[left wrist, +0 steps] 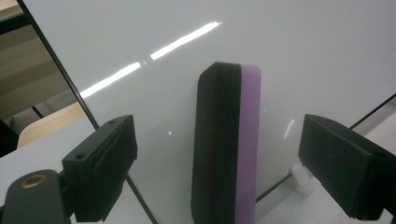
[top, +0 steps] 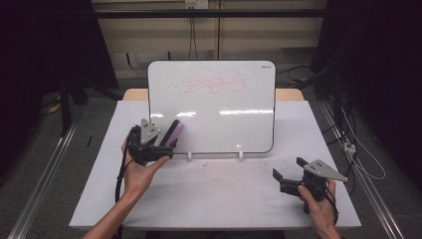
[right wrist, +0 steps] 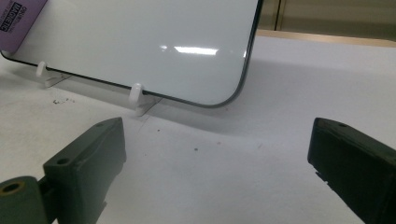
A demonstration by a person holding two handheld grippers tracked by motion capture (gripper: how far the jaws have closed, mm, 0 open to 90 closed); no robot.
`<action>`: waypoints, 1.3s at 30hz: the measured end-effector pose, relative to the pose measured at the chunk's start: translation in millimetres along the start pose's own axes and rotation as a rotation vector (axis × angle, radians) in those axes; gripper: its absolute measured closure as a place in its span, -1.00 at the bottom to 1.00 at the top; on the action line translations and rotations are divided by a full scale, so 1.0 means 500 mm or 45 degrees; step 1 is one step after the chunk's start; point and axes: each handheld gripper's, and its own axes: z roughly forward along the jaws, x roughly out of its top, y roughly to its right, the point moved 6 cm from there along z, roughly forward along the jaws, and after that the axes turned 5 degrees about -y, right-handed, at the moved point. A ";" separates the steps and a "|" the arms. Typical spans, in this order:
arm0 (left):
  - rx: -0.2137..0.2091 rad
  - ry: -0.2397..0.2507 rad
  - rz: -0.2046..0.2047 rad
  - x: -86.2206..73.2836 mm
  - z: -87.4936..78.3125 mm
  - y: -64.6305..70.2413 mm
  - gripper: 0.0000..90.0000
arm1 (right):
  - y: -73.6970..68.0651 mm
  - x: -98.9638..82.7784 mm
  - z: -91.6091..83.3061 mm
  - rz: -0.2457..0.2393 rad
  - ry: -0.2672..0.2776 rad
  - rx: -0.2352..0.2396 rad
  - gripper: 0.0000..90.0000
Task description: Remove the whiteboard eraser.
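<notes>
A purple-backed eraser (top: 171, 133) with a black felt face stands against the lower left part of a whiteboard (top: 224, 119), its felt side turned to the board, as seen in the left gripper view, where it rises between the two black jaws without either pad touching it. The left gripper (top: 164, 145), held in the person's left hand (top: 139, 172), sits just at the eraser's near end with its jaws spread wide to both sides of it, gripping nothing. The whiteboard leans back on small white clips (top: 240, 155) along its near edge and carries a tangle of red scribble (top: 214, 81) across its far, upper part. It rests on a white table (top: 224, 194), whose surface near the board shows faint dark specks. To the right and nearer the viewer, well apart from the eraser, the right gripper (top: 288, 174) hangs low over the table in the person's right hand (top: 318, 206), jaws wide apart and empty, pointed toward the board's near right corner.
</notes>
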 end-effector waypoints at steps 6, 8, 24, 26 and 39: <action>0.010 -0.023 0.005 -0.008 0.007 0.003 -0.60 | 0.001 0.000 0.001 0.000 -0.002 0.000 -0.90; 0.016 -0.041 0.016 -0.011 0.010 0.006 -0.58 | 0.001 0.000 0.001 0.001 -0.002 0.001 -0.90; 0.038 -0.159 0.021 -0.050 0.015 0.024 -0.22 | 0.000 -0.001 0.002 -0.003 -0.006 0.011 -0.90; 0.059 -0.170 0.033 -0.059 0.016 0.022 -0.03 | 0.000 -0.001 0.002 -0.002 -0.005 0.011 -0.90; 0.070 -0.196 0.058 -0.064 0.025 0.029 0.34 | -0.002 0.000 0.004 -0.008 -0.006 0.012 -0.89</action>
